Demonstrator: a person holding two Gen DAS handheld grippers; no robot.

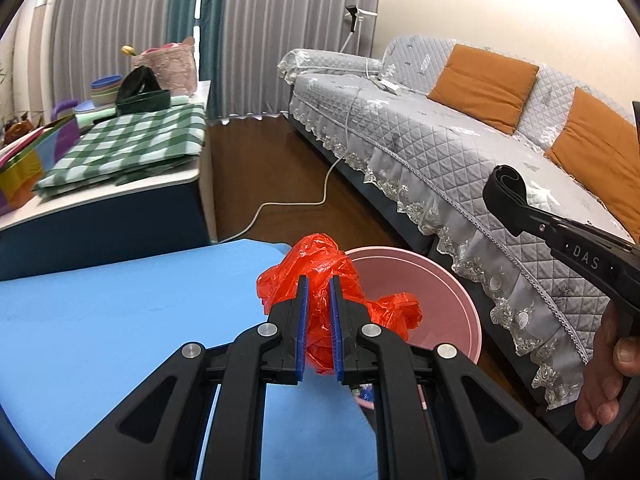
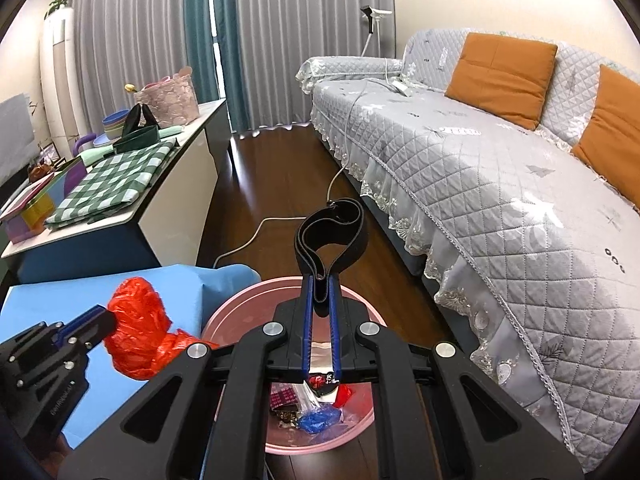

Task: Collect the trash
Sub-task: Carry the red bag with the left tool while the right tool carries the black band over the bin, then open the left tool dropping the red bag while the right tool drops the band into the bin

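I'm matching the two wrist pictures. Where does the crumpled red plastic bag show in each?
Left wrist: red plastic bag at lower centre, clamped in the left gripper.
Right wrist: bag at lower left, on that gripper's tip.
Shared landmark: the pink bin just beside it.

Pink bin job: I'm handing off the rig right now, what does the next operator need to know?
Left gripper: shut on the crumpled red plastic bag, at the pink bin's rim beside the blue table.
Right gripper: shut on a looped black strap, over the bin.
Done: wrappers and scraps already lie in the bin.
Left: drop both items in. I can't see any other trash.
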